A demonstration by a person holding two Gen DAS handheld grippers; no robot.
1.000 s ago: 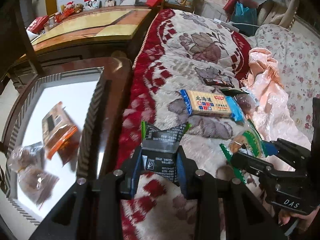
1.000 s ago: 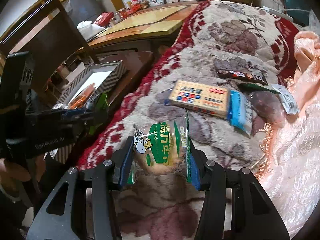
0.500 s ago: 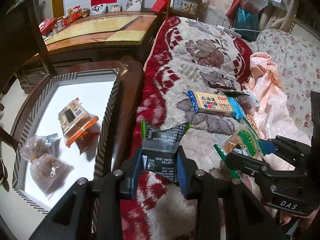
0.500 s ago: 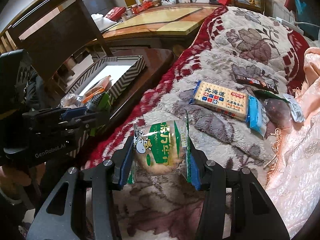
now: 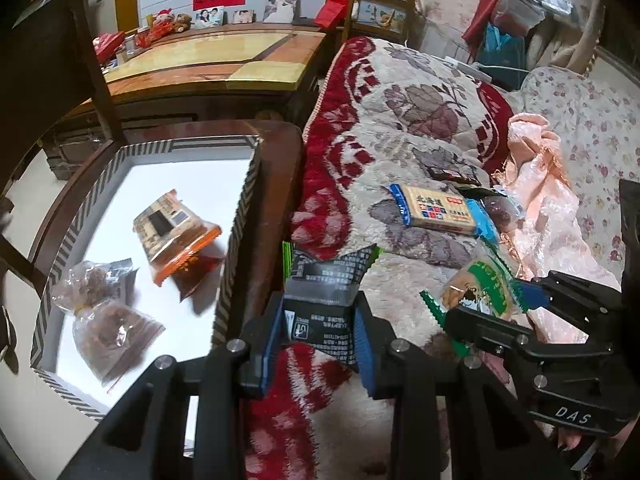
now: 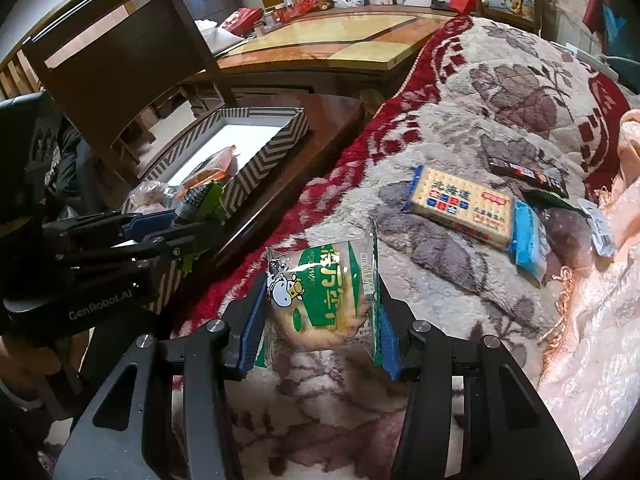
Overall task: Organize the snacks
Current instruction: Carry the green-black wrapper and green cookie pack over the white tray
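Left tongs (image 5: 320, 320): clamped on the black packet (image 5: 320, 300), blue pads against its two side edges; packet held above the blanket (image 5: 400, 120), just beside the box (image 5: 236, 220).
Black packet: judged light and soft; the foil is crumpled and folds between the pads. It may be slippery, so a hold across the filled body looks safer than one on the flared top seal.
Right tongs (image 6: 320, 320): clamped on the green packet (image 6: 320, 292), pads on its left and right edges; held clear of the blanket.
Green packet: clear film around one round cake, judged light and crushable. Best held by the side seams or with little squeeze, since the cake would likely crumble.
Box: striped walls, white floor, standing on the dark table (image 5: 280, 184) beside the bed; holds an orange packet (image 5: 176, 232) and two clear bags (image 5: 104, 308).
Cracker pack (image 5: 436, 212): lies flat on the blanket further back; judged stiff but brittle, best taken across its short width.
Dark bar (image 5: 452, 175): beyond the crackers, slim and rigid by its look.
Remaining wrappers: partly hidden by the cracker pack's far end; contents unclear.
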